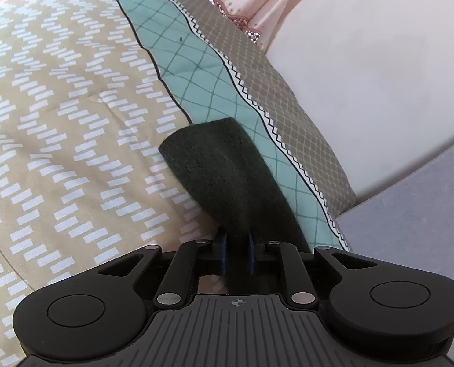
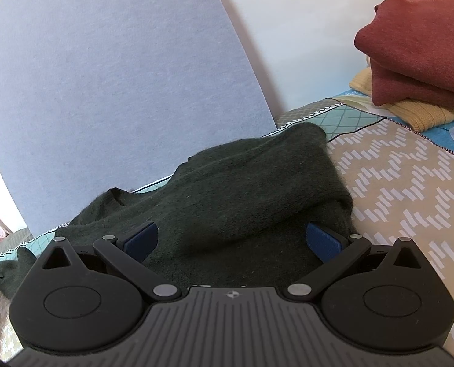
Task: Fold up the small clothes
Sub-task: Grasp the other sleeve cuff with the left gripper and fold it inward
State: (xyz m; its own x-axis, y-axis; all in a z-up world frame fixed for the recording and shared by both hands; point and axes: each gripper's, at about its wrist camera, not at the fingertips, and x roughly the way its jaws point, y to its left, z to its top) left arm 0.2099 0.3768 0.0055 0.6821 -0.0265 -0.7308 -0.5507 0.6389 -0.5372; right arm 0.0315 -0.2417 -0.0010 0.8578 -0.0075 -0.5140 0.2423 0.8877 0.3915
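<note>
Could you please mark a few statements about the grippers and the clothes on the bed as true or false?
1. The left gripper is shut on the dark green garment. True.
2. The right gripper is clamped on the garment. False: its jaws stand wide open above the cloth.
3. A folded maroon garment lies on a yellow knit. True.
4. The bedsheet is plain white. False: it is tan with white dashes.
</note>
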